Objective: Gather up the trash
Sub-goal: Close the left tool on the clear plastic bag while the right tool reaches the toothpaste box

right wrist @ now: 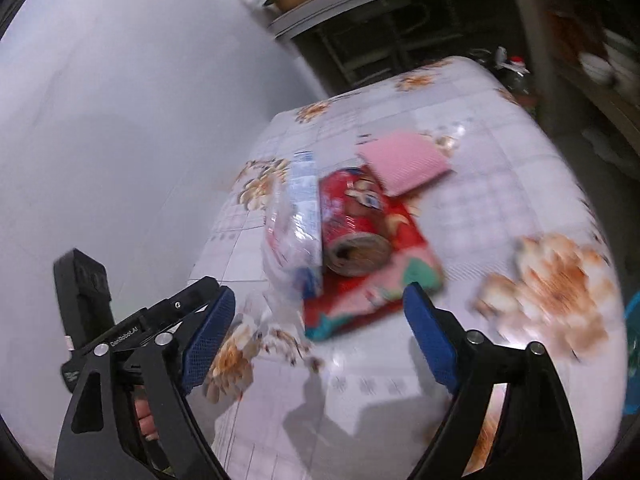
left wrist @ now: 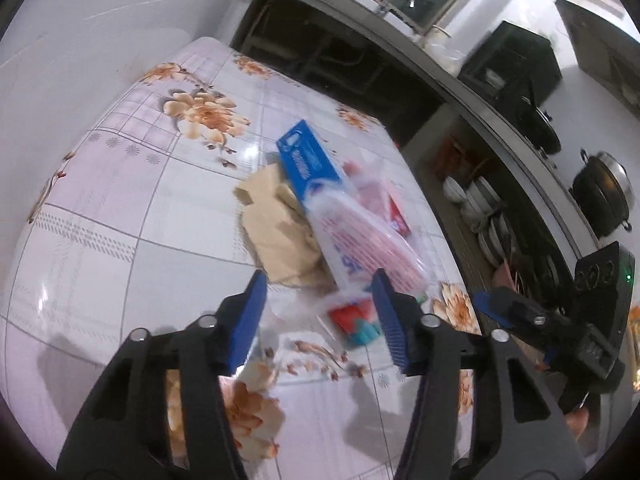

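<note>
Left hand-held gripper (left wrist: 320,300) hovering low over the floral desk (left wrist: 120,220), fingers spread wide and released, tips just short of the trash pile. Right hand-held gripper (right wrist: 320,308) likewise released, fingers far apart, aimed at the same pile from the opposite side; visible also at the right margin of the left wrist view (left wrist: 520,312).

Trash heaped near the middle of the desk, toward its right edge as seen from the left wrist. Blue toothpaste box (left wrist: 308,164) lying slanted on top of a clear plastic wrapper with red print (left wrist: 368,240); crumpled brown paper (left wrist: 276,224) touching it on the left; red-and-teal packet (left wrist: 356,320) just ahead of the left gripper's right finger.

From the right wrist: red can (right wrist: 352,216) on its side, open end toward the camera, resting on a red printed packet (right wrist: 372,292); pink sponge-like pad (right wrist: 404,160) behind it; clear blue-printed bag (right wrist: 296,224) pressed against the can's left side.

Counter with pots and stacked bowls beyond the desk's far edge, blurred.
</note>
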